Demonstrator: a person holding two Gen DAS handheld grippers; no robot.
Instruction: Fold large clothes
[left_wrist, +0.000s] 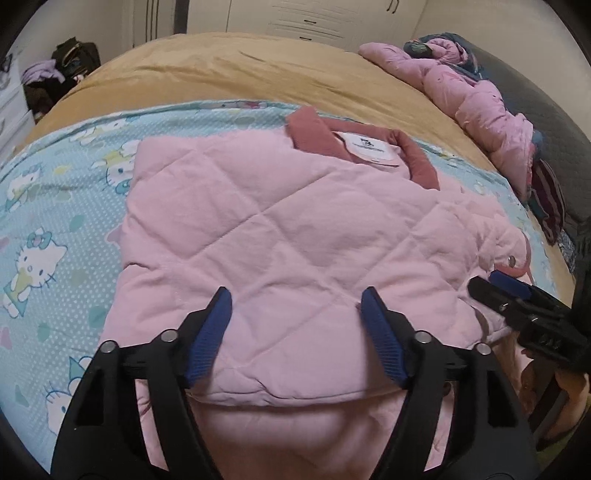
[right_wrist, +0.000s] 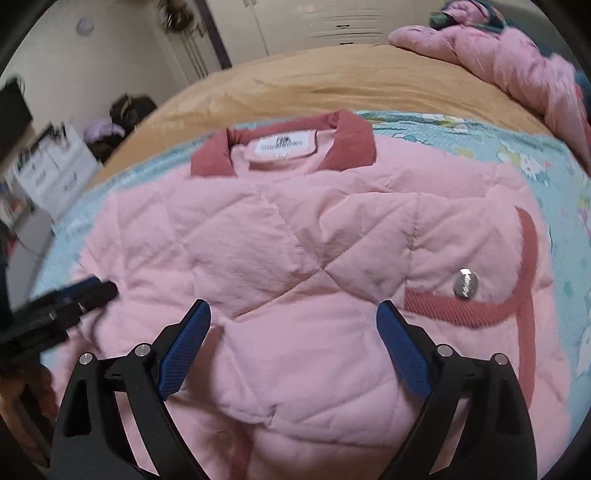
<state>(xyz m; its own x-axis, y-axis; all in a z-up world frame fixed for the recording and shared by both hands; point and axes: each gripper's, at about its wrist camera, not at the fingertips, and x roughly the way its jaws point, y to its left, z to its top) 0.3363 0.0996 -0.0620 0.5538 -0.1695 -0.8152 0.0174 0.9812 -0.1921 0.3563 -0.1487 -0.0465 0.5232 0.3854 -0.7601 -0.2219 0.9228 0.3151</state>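
While both grippers hover over its near hem, the pink quilted jacket (left_wrist: 288, 229) lies folded on the cartoon-print blue sheet (left_wrist: 48, 229), long axis running near to far, dark-pink collar (right_wrist: 284, 144) pointing away. Left gripper (left_wrist: 295, 306) and right gripper (right_wrist: 293, 317) each stand spread, grasping nothing. Beyond lies a tan blanket (left_wrist: 229, 74), a pink bundle (left_wrist: 476, 96) far right, and white cabinets (left_wrist: 317, 18) behind.
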